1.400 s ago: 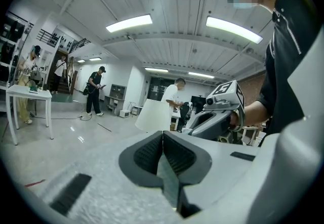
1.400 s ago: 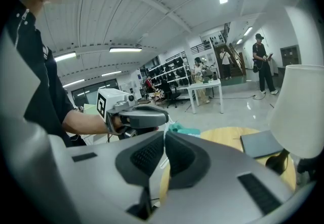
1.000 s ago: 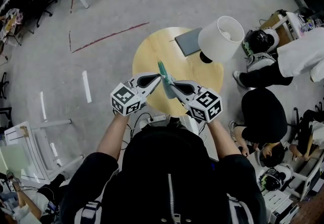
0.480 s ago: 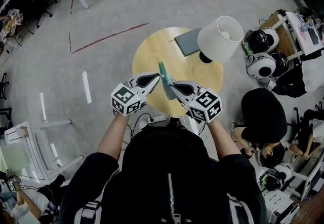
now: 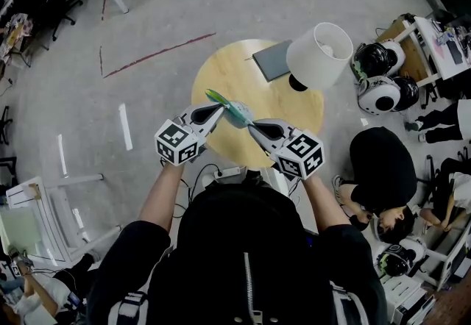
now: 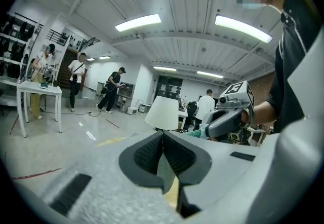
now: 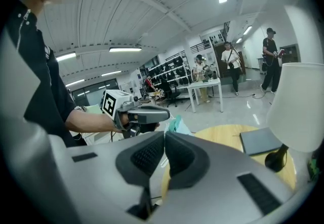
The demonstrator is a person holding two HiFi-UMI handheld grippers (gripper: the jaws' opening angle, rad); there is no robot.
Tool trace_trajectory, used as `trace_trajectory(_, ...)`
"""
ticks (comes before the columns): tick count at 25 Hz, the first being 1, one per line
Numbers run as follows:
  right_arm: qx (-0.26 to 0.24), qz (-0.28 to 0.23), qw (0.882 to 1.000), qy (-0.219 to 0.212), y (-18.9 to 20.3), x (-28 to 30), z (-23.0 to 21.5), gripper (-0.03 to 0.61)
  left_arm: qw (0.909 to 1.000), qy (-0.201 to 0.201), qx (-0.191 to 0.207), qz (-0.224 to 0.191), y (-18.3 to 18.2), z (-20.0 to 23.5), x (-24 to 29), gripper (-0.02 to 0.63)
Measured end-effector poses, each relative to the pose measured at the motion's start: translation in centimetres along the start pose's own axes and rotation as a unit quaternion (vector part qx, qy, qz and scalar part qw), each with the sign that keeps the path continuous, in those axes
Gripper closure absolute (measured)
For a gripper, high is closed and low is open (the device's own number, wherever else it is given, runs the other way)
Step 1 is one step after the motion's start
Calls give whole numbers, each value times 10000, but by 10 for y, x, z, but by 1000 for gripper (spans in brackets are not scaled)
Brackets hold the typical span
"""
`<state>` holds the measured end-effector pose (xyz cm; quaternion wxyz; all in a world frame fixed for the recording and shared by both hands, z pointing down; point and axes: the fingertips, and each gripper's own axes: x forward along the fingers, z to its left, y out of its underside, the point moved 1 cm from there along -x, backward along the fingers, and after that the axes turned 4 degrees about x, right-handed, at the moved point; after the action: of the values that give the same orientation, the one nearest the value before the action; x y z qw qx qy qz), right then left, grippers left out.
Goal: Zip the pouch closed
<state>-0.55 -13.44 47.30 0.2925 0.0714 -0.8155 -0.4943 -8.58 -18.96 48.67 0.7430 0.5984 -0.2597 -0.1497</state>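
We look down on a grey floor (image 5: pixel 147 15) crossed by a red tape line (image 5: pixel 158 51), and on it stands a round wooden table (image 5: pixel 243 84) straight ahead of us. At the table's far right edge stands a lamp with a white shade (image 5: pixel 320 55). Just to the left of the lamp, a flat grey notebook (image 5: pixel 271 60) lies on the tabletop. A seated person in black (image 5: pixel 383 169) is on the floor to the right of the table, well apart from our hands. Our left gripper (image 5: pixel 219 108) and right gripper (image 5: pixel 253 125) point inward at each other over the near part of the table, each with its marker cube toward us. The left gripper's jaws (image 6: pixel 162 133) are closing, and the pads already meet at the tips. Whatever they pinch is too thin to make out in the left gripper view, though from above the pouch's green end reaches into these tips. The right gripper's jaws (image 7: pixel 164 136) are pressed together too, with the teal fabric right at their tips. The pouch (image 5: pixel 232 112), small and teal, is held up in the air between the two grippers and spans the short gap from one pair of tips to the other. It also shows in the left gripper view (image 6: pixel 194 134) and in the right gripper view (image 7: pixel 177 125).
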Motion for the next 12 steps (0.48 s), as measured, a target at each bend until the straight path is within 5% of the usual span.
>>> trace_trajectory(12,-18,23,10000,-33,2,1,2,568,9996,-24,208,181,5,2,0,604)
